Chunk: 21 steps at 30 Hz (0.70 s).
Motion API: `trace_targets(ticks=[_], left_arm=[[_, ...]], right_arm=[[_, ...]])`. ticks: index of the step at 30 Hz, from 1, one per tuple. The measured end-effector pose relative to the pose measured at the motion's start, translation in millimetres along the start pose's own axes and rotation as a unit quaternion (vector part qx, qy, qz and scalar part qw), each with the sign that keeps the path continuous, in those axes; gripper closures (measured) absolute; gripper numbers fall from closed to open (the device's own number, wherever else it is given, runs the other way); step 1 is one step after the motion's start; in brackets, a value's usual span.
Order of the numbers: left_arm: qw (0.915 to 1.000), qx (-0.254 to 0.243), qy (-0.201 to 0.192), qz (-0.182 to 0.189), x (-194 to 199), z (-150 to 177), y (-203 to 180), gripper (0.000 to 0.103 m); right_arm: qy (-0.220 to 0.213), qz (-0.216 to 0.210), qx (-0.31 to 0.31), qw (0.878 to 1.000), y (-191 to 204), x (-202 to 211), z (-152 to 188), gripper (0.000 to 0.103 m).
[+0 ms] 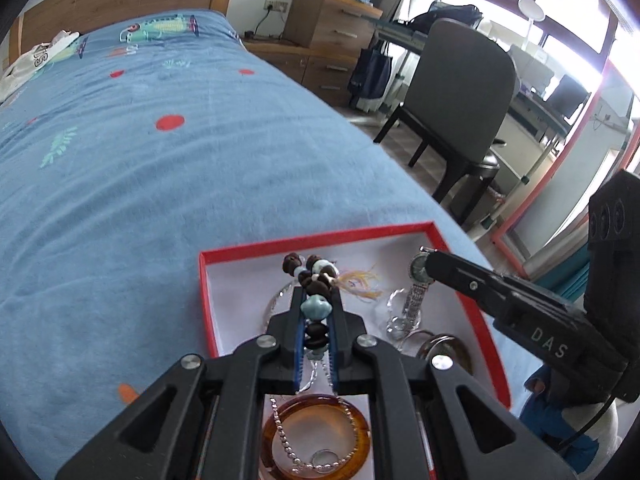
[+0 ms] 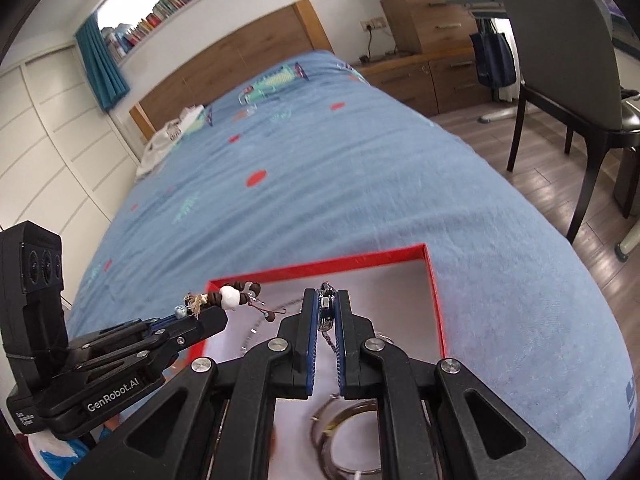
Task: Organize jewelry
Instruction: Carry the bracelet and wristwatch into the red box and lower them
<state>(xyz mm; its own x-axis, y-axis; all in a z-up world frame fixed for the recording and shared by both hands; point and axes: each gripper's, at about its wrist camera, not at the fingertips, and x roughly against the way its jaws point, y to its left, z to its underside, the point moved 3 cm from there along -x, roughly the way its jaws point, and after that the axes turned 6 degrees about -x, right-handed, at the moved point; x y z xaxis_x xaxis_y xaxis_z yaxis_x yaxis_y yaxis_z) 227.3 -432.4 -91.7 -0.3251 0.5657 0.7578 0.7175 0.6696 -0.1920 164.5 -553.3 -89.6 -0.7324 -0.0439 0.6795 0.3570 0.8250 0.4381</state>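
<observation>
A red box [image 1: 312, 240] with a white inside lies on the blue bed; it also shows in the right wrist view [image 2: 434, 296]. My left gripper [image 1: 316, 296] is shut on a brown bead bracelet [image 1: 310, 272] with pale blue and white beads and a yellow tassel, held above the box. The bracelet also shows in the right wrist view [image 2: 230, 298]. My right gripper [image 2: 326, 300] is shut on a silver wristwatch [image 2: 325, 312], whose face and band show in the left wrist view [image 1: 418, 280]. An amber bangle [image 1: 316, 436], a silver bead chain [image 1: 280, 428] and rings lie in the box.
The blue bedspread [image 1: 160, 168] stretches ahead to a wooden headboard [image 2: 240, 64]. A grey chair [image 1: 452, 108] stands on the floor to the right of the bed. Wooden drawers [image 2: 432, 28] stand beyond it. White clothing [image 2: 172, 136] lies near the headboard.
</observation>
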Motion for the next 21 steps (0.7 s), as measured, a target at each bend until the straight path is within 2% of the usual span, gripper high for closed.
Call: trace_targets(ticks=[9,16,21], left_arm=[[0.9991,-0.01,0.04,-0.002,-33.5,20.1,10.2,0.094],[0.9984,-0.026,0.049,-0.011,-38.8,22.0,12.0,0.093],[0.9979,-0.037,0.049,-0.019,-39.8,23.4,10.1,0.093]], right_arm=[[0.059,0.031,0.018,0.998,-14.3,-28.0,9.2,0.095],[0.081,0.046,0.033,0.995,-16.0,-35.5,6.3,0.094],[0.081,0.049,0.039,0.995,-17.0,-34.5,6.8,0.094]])
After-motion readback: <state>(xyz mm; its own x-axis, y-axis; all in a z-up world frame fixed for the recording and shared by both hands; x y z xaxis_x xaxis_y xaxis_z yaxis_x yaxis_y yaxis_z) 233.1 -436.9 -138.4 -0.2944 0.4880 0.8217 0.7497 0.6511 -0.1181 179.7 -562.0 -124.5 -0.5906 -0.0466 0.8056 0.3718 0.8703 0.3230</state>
